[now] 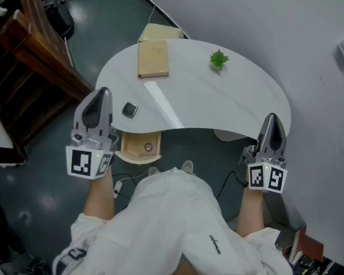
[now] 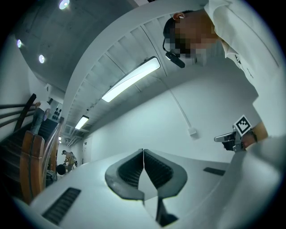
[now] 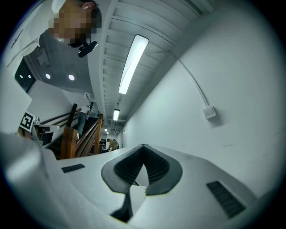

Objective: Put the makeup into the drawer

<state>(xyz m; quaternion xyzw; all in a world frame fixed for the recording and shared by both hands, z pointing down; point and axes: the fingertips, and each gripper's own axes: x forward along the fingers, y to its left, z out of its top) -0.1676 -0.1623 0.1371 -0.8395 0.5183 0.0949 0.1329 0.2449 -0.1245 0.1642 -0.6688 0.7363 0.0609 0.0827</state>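
A small dark square makeup compact [image 1: 130, 109] lies near the front left edge of the white curved table [image 1: 222, 102]. Under that edge a light wooden drawer [image 1: 136, 151] stands pulled out, with a small round item [image 1: 148, 147] inside. My left gripper [image 1: 102, 91] hovers just left of the compact, apart from it, jaws shut and empty. In the left gripper view its fingertips [image 2: 143, 152] meet and point up at the wall. My right gripper [image 1: 271, 117] is at the table's right front edge, also shut and empty, its tips [image 3: 143, 146] touching.
A tan wooden box [image 1: 153, 58] and a small green plant [image 1: 218, 59] stand at the back of the table. A wooden staircase [image 1: 30, 51] rises at the left, a white wall [image 1: 318, 86] at the right. Cables [image 1: 119, 186] lie on the dark floor.
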